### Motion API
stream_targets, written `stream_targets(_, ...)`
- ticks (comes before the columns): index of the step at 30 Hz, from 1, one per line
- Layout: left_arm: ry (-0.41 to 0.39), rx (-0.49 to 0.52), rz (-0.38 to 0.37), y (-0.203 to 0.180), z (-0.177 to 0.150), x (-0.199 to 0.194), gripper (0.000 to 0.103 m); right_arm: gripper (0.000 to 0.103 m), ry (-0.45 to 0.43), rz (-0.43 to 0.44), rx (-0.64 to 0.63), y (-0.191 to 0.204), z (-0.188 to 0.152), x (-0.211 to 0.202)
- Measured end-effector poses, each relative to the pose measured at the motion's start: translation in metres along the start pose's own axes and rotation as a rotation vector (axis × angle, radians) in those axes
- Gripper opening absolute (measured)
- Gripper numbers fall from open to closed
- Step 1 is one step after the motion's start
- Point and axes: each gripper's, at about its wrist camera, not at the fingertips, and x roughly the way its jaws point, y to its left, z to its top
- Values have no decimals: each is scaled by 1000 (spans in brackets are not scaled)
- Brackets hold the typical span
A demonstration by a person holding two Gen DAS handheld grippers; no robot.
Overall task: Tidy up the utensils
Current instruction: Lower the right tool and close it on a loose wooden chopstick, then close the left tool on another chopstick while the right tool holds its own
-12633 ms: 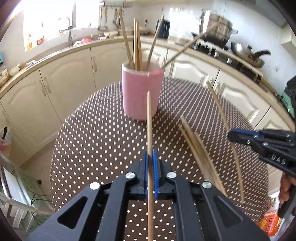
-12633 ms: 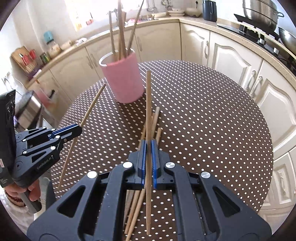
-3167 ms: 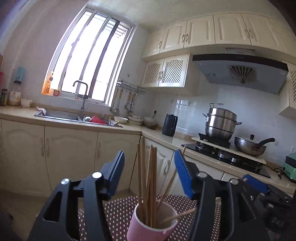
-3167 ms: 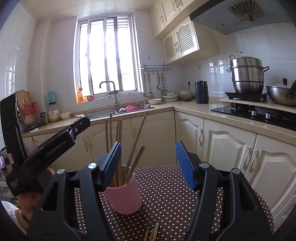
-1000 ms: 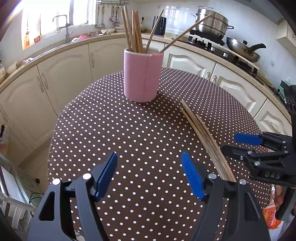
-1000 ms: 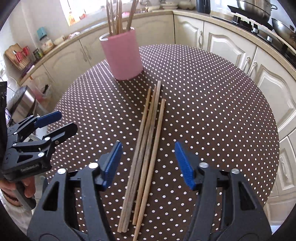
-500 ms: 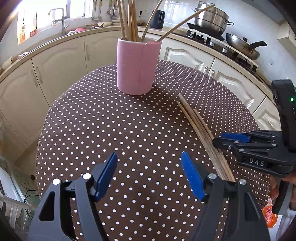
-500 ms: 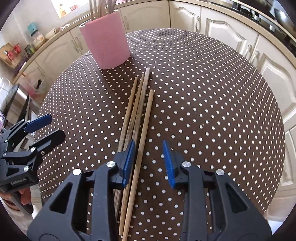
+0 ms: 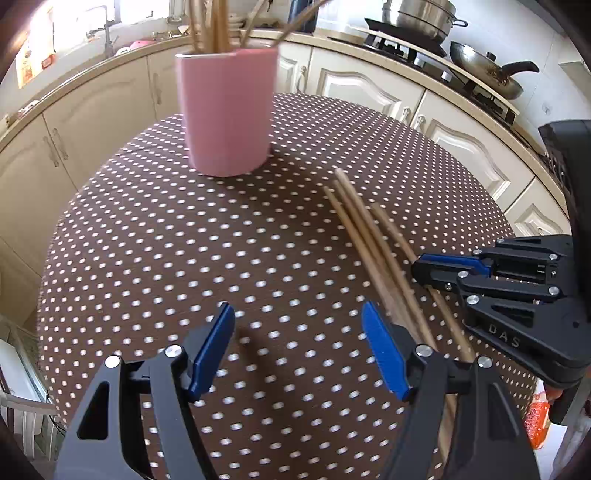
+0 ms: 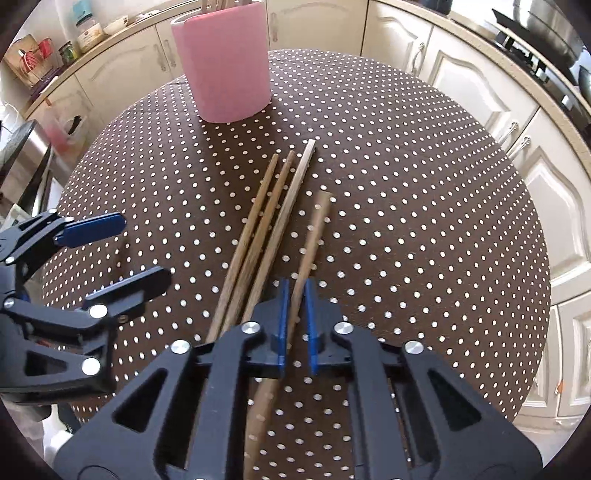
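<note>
Chopstick [image 10: 312,240] mid-frame looks light, stiff, slippery; right gripper [image 10: 294,295] just clamped its lower half, left gripper [image 9: 297,347] gapes empty.

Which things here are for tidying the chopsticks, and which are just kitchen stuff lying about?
For the job:
- pink holder, some chopsticks already in it
- three loose chopsticks on the table
- fourth chopstick, gripped by the right tongs
- left tongs, open

Just lying about:
- steel pot
- wok
- jars on the counter
</note>
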Motion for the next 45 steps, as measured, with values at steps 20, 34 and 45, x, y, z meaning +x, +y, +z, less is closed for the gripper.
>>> stream_targets(20, 70, 8, 11, -23, 22, 27, 71, 6, -23, 166, 53, -40, -12, -6)
stream_targets(34, 88, 15, 19, -38, 24, 36, 71, 6, -21, 168, 55, -42, -12, -8)
stream_targets(45, 104, 61, 56, -43, 20, 40, 71, 6, -18, 162, 48, -43, -13, -8)
